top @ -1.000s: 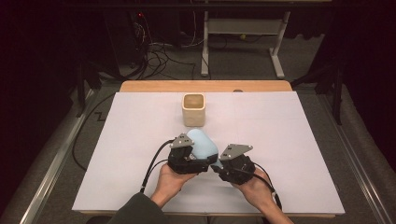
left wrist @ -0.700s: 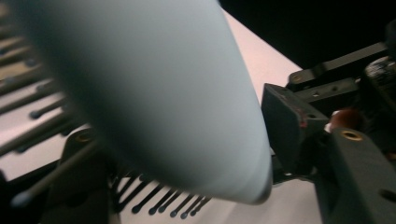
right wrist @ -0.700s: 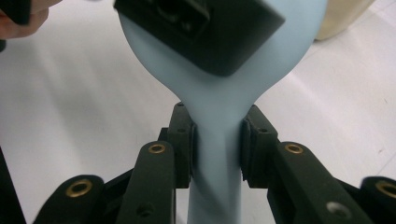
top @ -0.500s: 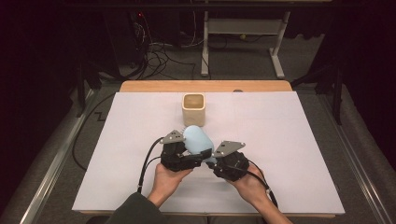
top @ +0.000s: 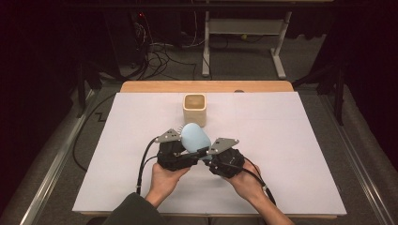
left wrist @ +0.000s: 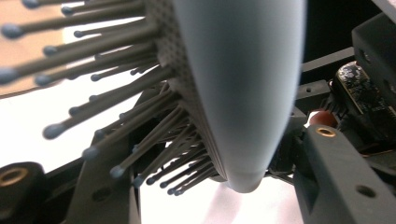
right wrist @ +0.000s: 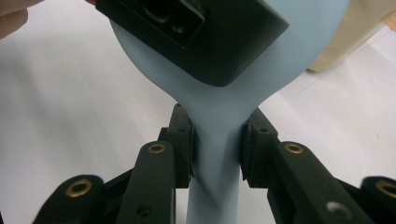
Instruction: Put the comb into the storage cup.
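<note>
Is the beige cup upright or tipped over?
Upright: the beige cup stands on the white table, its open mouth facing up.

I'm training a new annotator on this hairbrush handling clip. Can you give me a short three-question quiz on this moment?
1. True or false: the right gripper has its jaws closed on the handle of the light blue hairbrush.
2. Multiple choice: where is the beige cup? A) beyond the brush, standing upright on the white table cover; B) held in the left gripper; C) lying on its side at the table's near edge.
3. In the left gripper view, what projects from the brush head toward the left of the picture?

Key: 1 true; 2 A; 3 the bristles, dark pins with rounded tips.
</note>
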Motion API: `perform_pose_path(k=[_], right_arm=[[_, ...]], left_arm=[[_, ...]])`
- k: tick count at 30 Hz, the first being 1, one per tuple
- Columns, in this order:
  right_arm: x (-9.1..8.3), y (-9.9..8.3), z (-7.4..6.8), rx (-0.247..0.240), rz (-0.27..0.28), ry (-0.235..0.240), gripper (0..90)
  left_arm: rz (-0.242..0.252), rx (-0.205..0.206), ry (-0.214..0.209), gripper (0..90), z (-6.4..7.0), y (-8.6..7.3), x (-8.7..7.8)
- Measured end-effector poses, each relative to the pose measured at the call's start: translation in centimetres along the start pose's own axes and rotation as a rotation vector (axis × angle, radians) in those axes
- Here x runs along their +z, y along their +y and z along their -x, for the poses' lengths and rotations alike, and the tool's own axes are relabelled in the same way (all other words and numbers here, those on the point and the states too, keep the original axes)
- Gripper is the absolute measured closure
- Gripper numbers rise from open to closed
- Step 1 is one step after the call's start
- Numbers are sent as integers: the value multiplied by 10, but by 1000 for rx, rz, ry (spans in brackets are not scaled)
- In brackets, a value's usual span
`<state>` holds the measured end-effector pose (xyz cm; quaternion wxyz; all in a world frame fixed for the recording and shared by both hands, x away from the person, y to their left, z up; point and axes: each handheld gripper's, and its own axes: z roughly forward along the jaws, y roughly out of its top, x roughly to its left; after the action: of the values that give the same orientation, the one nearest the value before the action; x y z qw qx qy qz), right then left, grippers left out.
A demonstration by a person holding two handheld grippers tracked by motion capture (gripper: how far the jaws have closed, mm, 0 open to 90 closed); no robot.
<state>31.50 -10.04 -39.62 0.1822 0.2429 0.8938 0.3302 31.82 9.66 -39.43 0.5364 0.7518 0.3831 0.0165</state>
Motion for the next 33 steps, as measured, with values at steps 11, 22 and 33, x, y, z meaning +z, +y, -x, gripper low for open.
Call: perform_pose_path(k=[11, 22, 33], right_arm=[[3, 8, 3, 20, 23, 42, 700], [5, 7, 7, 67, 31, 79, 621], [-4, -4, 13, 77, 88, 48, 424]], left_arm=[[-14, 13, 2, 541, -1, 7, -7], [-15, 4, 0, 547, -5, 10, -11], [5, 10, 24, 548, -8, 15, -16]])
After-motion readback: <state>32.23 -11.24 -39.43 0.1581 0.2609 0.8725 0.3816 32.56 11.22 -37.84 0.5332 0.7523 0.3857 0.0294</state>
